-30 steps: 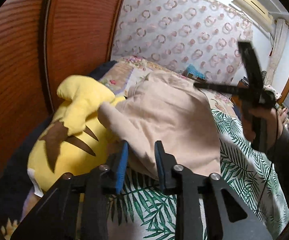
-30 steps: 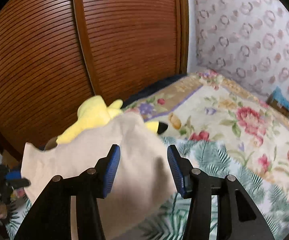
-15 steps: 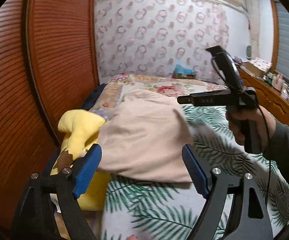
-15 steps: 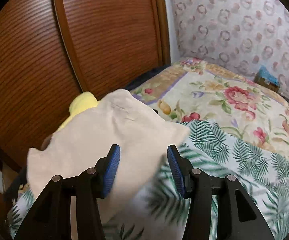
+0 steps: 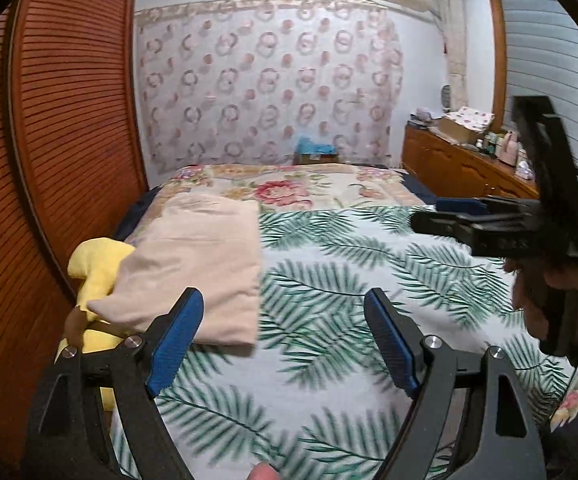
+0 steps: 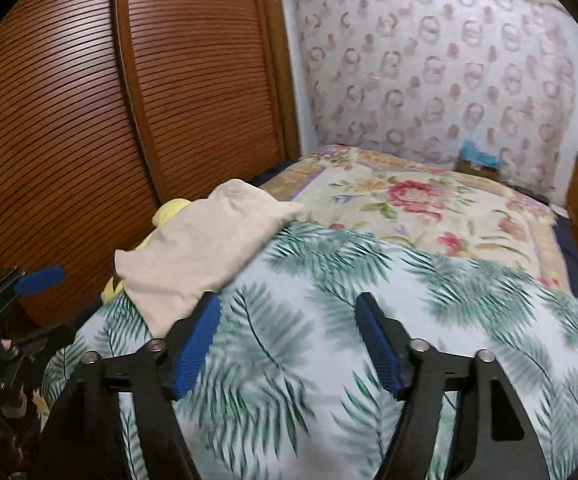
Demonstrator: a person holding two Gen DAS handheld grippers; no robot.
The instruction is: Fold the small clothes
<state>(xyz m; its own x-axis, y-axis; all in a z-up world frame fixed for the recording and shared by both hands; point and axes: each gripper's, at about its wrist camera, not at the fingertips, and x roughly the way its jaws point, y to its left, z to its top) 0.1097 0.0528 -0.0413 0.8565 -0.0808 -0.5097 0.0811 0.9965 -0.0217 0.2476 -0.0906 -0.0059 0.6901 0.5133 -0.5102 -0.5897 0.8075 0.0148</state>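
Now that both tongs, left (image 5: 285, 340) & right (image 6: 289, 344), have just opened empty, the beige garment (image 5: 197, 264) lies folded on the bed (image 5: 369, 280); this piece looks done.

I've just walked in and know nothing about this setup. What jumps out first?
A folded beige cloth lies at the bed's left edge, partly covering a yellow plush toy beside the slatted wooden wardrobe. The palm-leaf bedspread fills the middle. Two black hand-held grippers with blue pads, left and right, hang over it, jaws open and empty.
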